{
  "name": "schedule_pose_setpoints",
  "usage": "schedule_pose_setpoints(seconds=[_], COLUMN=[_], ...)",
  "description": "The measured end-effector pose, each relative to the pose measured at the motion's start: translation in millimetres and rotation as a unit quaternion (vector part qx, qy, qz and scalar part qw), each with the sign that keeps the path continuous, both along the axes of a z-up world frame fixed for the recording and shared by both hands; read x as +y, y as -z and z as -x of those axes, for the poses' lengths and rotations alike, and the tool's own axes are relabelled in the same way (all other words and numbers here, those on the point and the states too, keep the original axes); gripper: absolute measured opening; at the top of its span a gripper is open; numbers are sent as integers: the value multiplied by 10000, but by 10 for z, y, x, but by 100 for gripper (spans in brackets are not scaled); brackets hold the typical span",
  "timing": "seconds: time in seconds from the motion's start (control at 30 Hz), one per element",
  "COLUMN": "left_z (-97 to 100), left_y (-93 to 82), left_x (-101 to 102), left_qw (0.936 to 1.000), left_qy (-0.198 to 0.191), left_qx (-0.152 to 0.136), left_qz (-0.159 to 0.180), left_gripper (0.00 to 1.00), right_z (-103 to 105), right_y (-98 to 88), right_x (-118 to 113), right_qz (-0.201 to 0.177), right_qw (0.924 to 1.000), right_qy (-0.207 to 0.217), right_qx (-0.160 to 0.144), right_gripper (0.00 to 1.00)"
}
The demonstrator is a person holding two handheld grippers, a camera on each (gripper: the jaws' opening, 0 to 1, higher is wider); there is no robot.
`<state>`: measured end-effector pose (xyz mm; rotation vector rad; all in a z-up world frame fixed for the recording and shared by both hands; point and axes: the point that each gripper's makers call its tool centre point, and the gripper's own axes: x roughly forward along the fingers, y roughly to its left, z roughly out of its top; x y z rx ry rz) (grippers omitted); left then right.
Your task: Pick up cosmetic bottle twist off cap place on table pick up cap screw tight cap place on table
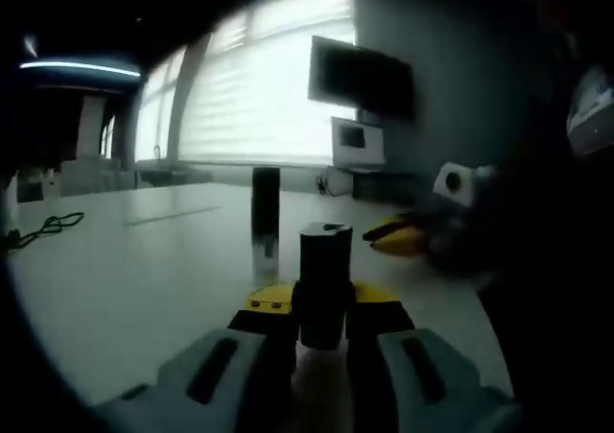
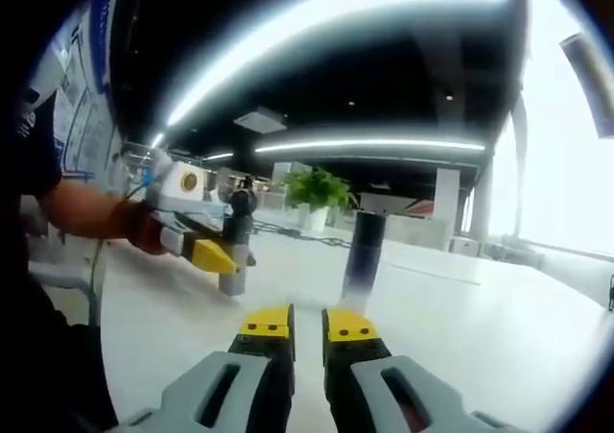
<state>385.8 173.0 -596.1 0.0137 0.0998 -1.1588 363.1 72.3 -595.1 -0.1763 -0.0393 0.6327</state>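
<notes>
Left claw (image 1: 321,332) is clamped on a dark cylindrical cosmetic bottle (image 1: 323,284), which stands upright between its yellow-tipped jaws, its base seemingly on or just above the white table (image 1: 125,279). Beyond the claw and slightly to its left stands a second upright piece, dark on top and pale below (image 1: 265,224); whether that is the cap or another bottle is hard to tell. Right claw (image 2: 307,329) has its jaws drawn nearly together with nothing between them; that same piece (image 2: 363,256) stands just ahead of its tips. In the right gripper view the left claw (image 2: 213,252) with its bottle (image 2: 237,243) sits off to the left, held by a person's hand (image 2: 144,224).

Likely risks: the narrow standing piece may tip if the right claw nudges it before opening, and the gripped bottle may rotate in the jaws during twisting if the hold is loose.
</notes>
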Motion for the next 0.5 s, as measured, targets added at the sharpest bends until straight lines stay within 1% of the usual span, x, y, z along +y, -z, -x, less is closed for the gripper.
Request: schedule_pose_setpoints(seconds=[0.1,0.23,0.4,0.5], left_z=[69,185,332,375], left_y=[-3,1,43,64], left_x=[-7,-44,-113,-160], left_qw=[10000,9999,9995,9991], left_qy=[48,147,284,375], left_qx=[-15,63,-2,-85], left_qz=[-33,-55,-124,-177], left_gripper=[10,10,10,10], right_z=[-1,0,-2,-3], right_y=[-1,2,3,7], right_x=[-2,-1,-1,2], right_qz=[1,-1,1,18], right_qw=[10000,10000,10000,10000], right_qy=[3,-4,-1,-8], right_qx=[-6,3,1,2], right_gripper=[5,5,5,5])
